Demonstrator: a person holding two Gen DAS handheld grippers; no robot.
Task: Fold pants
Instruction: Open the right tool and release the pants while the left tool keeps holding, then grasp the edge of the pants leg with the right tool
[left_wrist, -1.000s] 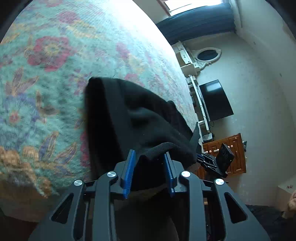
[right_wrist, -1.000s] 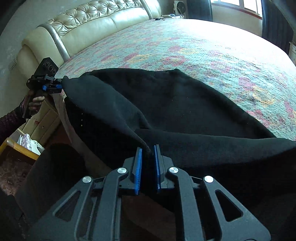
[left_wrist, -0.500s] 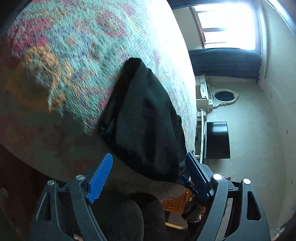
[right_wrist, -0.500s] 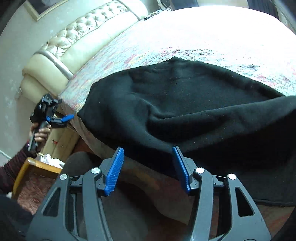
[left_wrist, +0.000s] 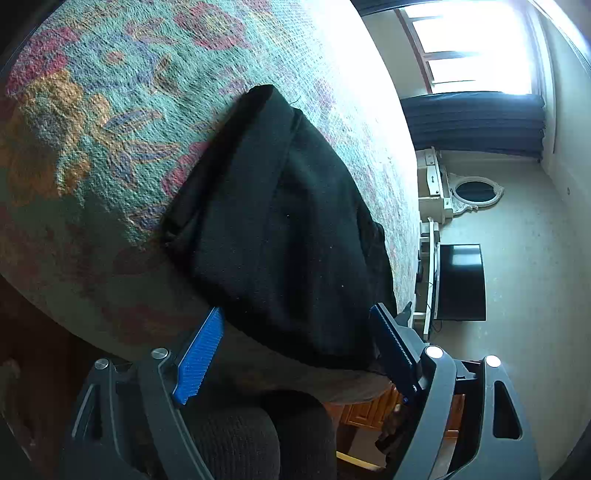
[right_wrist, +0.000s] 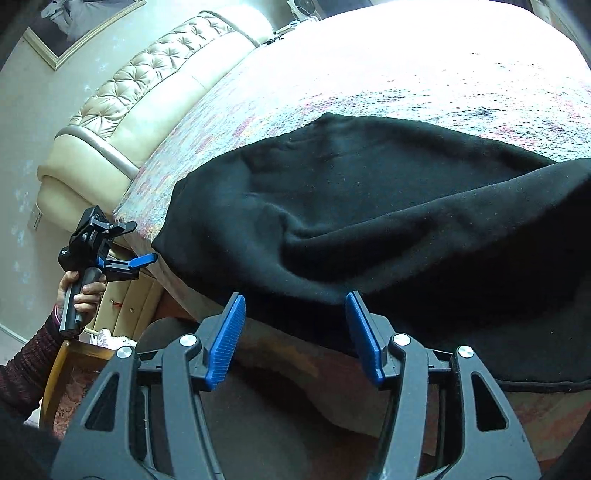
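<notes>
The bed (right_wrist: 424, 55) has a flowered cover. The black pants (left_wrist: 280, 236) lie folded at its near edge. The left gripper (left_wrist: 299, 350) and the right gripper (right_wrist: 295, 332) are both wide apart, holding nothing, near the pants' hem.

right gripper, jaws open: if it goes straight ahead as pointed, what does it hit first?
Most likely the black pants: their near edge, draped at the bed edge, lies right ahead of the right gripper. The remaining gap is hard to judge.
</notes>
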